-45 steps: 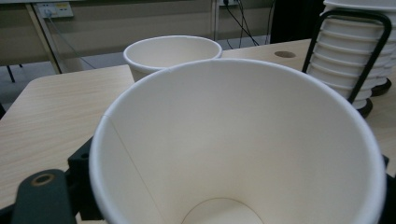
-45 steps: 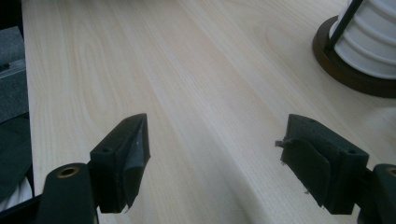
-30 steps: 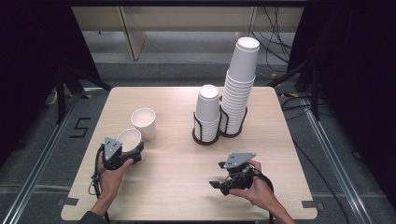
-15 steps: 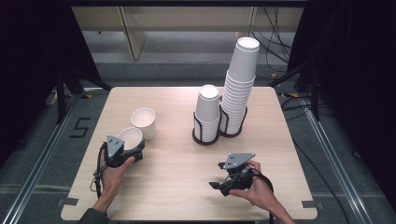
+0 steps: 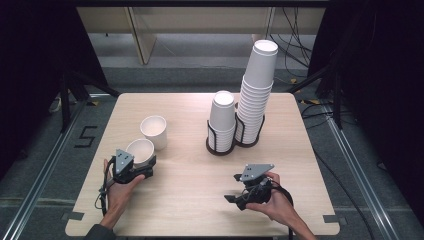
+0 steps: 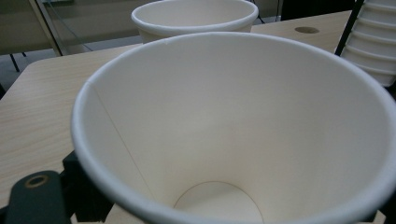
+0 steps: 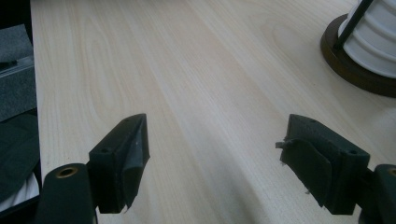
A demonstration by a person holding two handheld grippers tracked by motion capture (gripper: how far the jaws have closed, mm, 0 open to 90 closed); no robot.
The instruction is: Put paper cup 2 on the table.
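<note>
A white paper cup [image 5: 140, 150] [image 6: 233, 126] sits at the front left of the table between the jaws of my left gripper [image 5: 145, 167]. One black jaw lies against the cup's outer wall at the lower left of the left gripper view, and the jaws have just been closing on the cup. A second paper cup [image 5: 153, 131] [image 6: 194, 16] stands upright just behind it. My right gripper [image 5: 239, 198] [image 7: 215, 163] rests open at the front right over bare wood, with nothing between its fingers.
Two stacks of white cups stand in dark wire holders at the back middle: a short stack [image 5: 222, 121] and a tall one [image 5: 257, 90]. The holder's base [image 7: 355, 70] lies ahead and to the right of the right gripper. The wooden table [image 5: 185, 165] ends near both hands.
</note>
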